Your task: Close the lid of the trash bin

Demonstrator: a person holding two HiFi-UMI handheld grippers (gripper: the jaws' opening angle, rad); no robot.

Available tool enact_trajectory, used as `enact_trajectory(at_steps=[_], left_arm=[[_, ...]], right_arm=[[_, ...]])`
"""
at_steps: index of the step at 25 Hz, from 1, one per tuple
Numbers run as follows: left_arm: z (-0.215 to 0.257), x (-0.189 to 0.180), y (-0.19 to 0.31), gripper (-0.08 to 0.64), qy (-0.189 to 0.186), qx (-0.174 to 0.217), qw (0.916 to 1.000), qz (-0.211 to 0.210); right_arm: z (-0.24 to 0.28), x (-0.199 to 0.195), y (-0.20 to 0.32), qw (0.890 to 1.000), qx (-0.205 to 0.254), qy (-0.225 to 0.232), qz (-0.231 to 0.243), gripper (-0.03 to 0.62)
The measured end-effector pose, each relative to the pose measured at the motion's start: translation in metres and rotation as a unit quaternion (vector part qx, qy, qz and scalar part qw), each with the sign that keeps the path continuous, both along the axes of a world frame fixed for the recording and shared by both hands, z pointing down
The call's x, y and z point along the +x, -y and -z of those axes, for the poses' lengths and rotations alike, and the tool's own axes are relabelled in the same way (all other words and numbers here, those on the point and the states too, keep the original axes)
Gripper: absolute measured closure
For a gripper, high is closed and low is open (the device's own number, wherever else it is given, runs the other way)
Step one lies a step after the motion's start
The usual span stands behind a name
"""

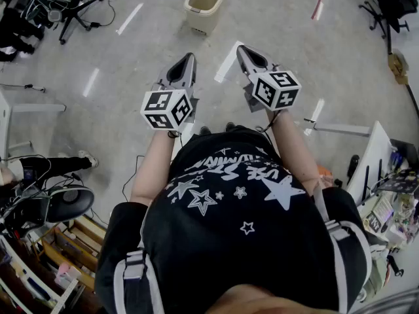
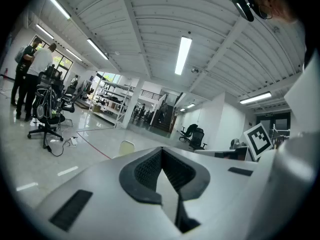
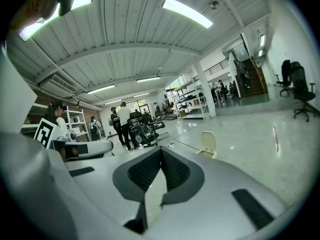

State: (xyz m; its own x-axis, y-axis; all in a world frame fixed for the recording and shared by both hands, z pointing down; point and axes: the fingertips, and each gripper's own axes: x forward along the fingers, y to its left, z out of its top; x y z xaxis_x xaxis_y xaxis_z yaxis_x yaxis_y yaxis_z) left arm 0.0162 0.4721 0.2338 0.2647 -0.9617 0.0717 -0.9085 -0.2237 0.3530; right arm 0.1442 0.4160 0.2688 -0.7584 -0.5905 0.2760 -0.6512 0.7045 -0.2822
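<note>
Cream bin [image 1: 203,6] stands ahead on open floor [image 1: 281,18], lid [image 3: 208,141] upright, well apart from both tools. Left tool [image 1: 188,59] and right tool [image 1: 242,50] are each pinched together and empty, aimed toward it, likely for the approach; nothing blocks the way.

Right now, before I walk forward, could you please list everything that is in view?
trash bin: one, beige, on the floor ahead
lid: one, beige, standing open on the bin
office chair: one, black, floor at upper left
tape line: one, red, floor right of the bin
desk: one, white, right edge
people: two, dark and white tops, beside the chair
left gripper: one, grey, held forward, jaws shut, empty
right gripper: one, grey, held forward, jaws shut, empty
</note>
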Motion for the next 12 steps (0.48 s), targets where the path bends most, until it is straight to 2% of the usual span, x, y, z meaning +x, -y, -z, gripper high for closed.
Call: enact_trajectory(at_steps=[12], left_arm=[[0.006, -0.029, -0.008, 0.549, 0.000, 0.011, 0.9999, -0.011]], right_arm=[[-0.002, -0.023, -0.020, 1.000, -0.004, 0.006, -0.018, 0.586]])
